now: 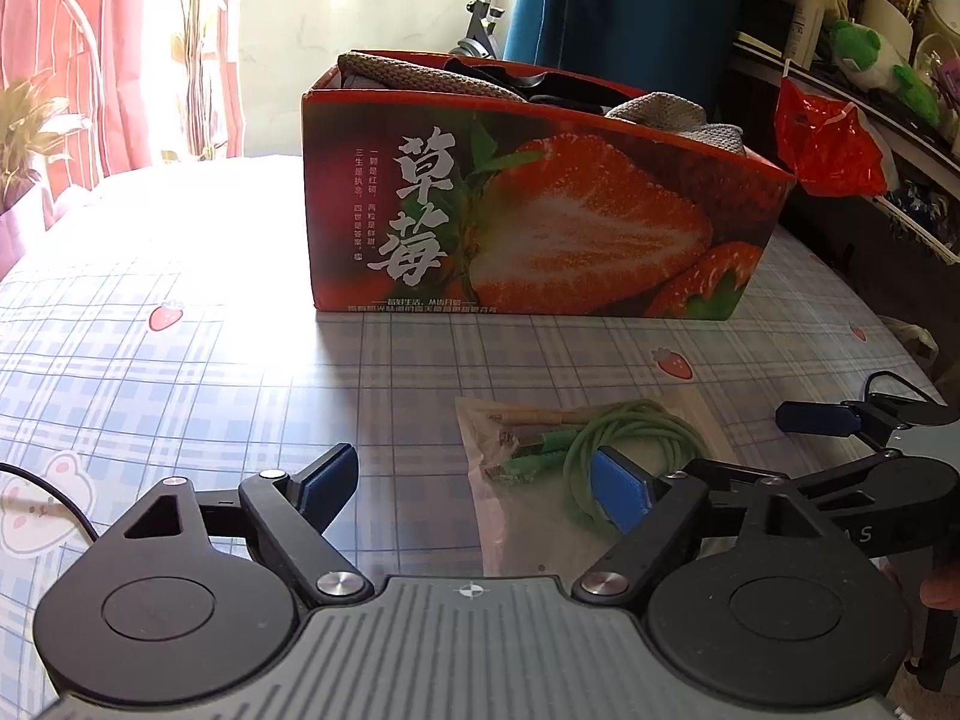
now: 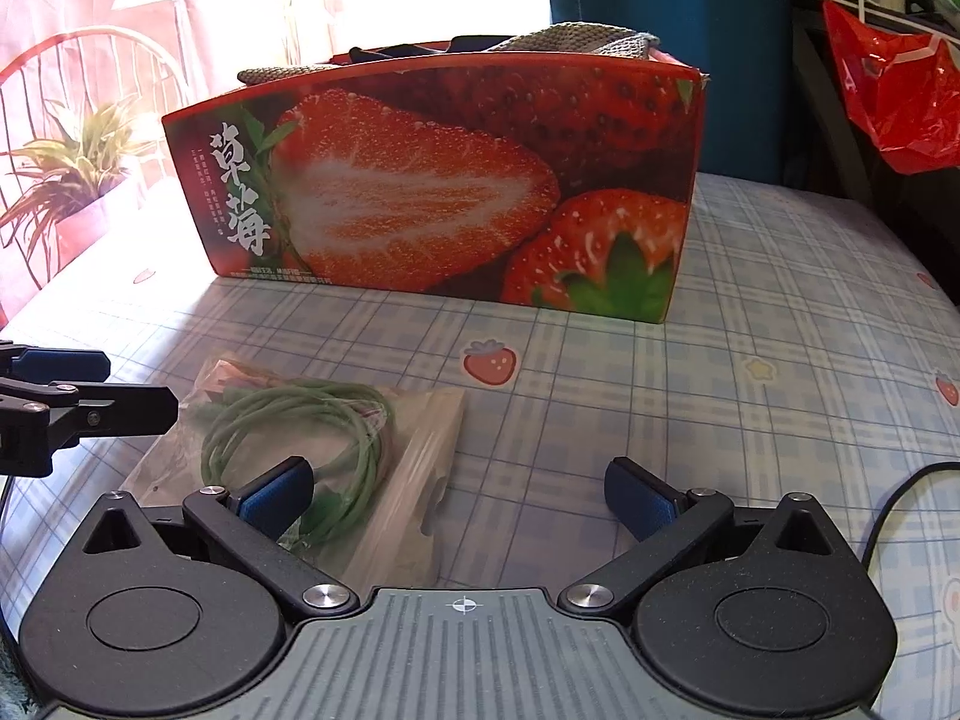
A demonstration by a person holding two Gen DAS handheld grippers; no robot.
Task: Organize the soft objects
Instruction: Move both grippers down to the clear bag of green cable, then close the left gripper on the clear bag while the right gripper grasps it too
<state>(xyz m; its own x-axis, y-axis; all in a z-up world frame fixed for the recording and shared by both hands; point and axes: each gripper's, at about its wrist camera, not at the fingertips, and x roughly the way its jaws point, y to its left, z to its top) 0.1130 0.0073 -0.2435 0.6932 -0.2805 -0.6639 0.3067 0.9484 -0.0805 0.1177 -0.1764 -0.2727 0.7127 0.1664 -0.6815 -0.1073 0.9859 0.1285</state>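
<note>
two tongs, left tongs (image 1: 474,483) and right tongs (image 2: 459,489), both wide, empty; one bagged green cable (image 2: 300,420); one strawberry box (image 1: 528,210)

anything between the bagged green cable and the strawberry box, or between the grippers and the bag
Nothing visible does. Only bare checked tablecloth lies between the bagged green cable and the strawberry box. The left gripper and right gripper are both open, right at the bag's edges.

On the surface (image 1: 180,372) a bagged cable (image 1: 576,456) lies before the strawberry box (image 1: 540,216); knitted cloths (image 1: 420,81) inside it.
</note>
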